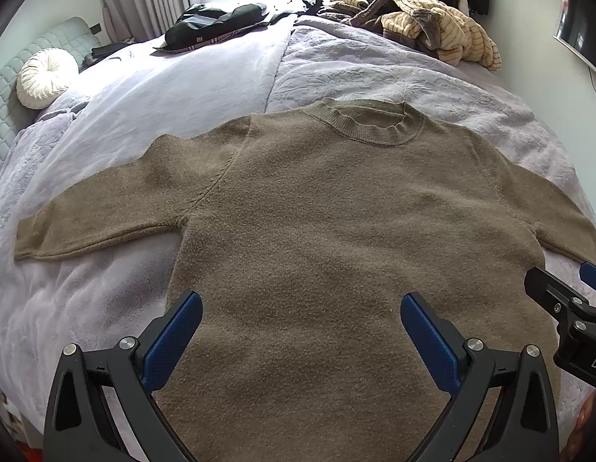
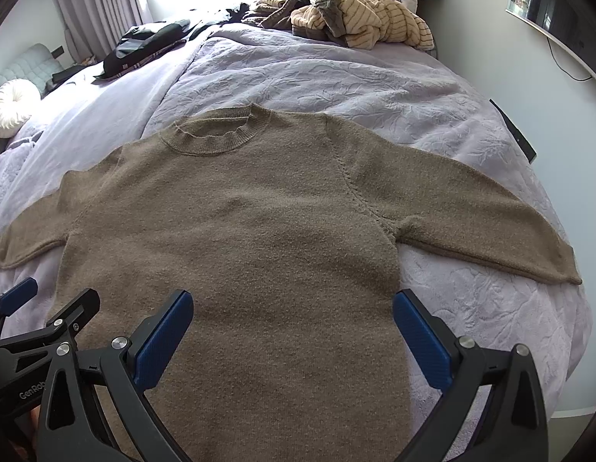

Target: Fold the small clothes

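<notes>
The brown sweater (image 1: 317,231) is lying flat and face up on the lilac bedspread (image 1: 375,73), with its long axis running from the near hem, under the tools, to the collar (image 1: 369,121) at the far end, and both sleeves are stretching out sideways. The left gripper (image 1: 301,319) and the right gripper (image 2: 293,317) are hovering side by side over the near part of the body, each with its fingers spread wide and holding nothing. I judge the left sleeve (image 1: 105,208) is lying nearer to the left gripper and the right sleeve (image 2: 471,208) nearer to the right one, so each side is having its own sleeve to fold inward.
</notes>
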